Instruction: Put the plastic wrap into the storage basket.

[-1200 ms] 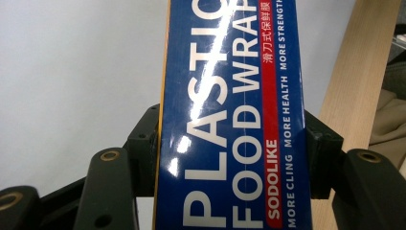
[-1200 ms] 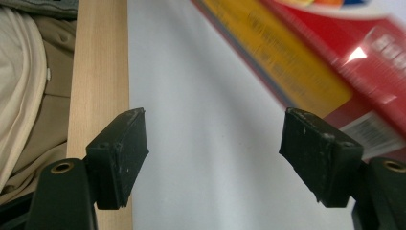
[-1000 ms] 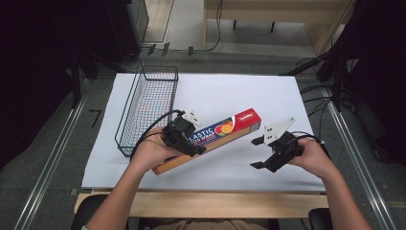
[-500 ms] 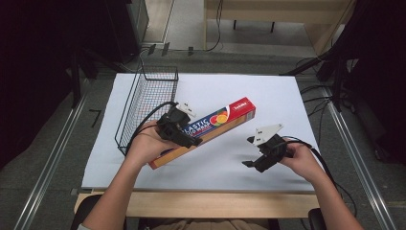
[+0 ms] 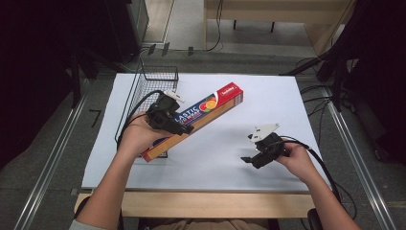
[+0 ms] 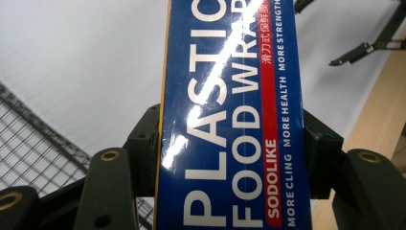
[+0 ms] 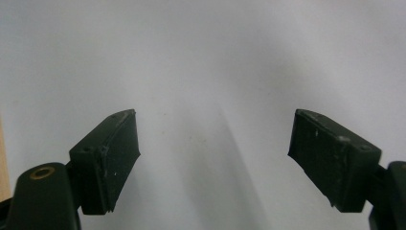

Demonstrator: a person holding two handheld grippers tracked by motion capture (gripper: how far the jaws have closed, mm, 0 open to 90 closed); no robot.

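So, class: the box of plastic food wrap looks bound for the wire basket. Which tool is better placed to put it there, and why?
Left. The left tool already clamps the food wrap box right beside the wire basket. The right tool is open, holds nothing, and sits farther from the basket over the white table.

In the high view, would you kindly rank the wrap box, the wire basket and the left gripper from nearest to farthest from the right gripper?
1. Wrap box: its raised middle lies up and left of the right gripper.
2. Left gripper: clamped on the box, farther left.
3. Wire basket: far-left part of the table.
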